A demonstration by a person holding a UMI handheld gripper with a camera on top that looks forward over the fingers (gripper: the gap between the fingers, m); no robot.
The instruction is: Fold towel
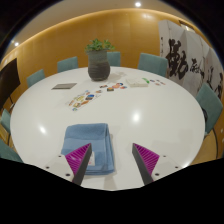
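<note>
Gripper (pixel 112 161) over round white table (pixel 150 115), fingers spread wide, holding nothing.
Folded blue cloth towel (pixel 85 144) lies flat by left finger; potted plant (pixel 99 60) w/ dark pot beyond.

One folded blue towel (pixel 86 141), one potted plant (pixel 99 59) and one dark flat item (pixel 63 86) are counted on one round white table (pixel 150 105); several teal chairs (pixel 153 63) are seen around it.
</note>
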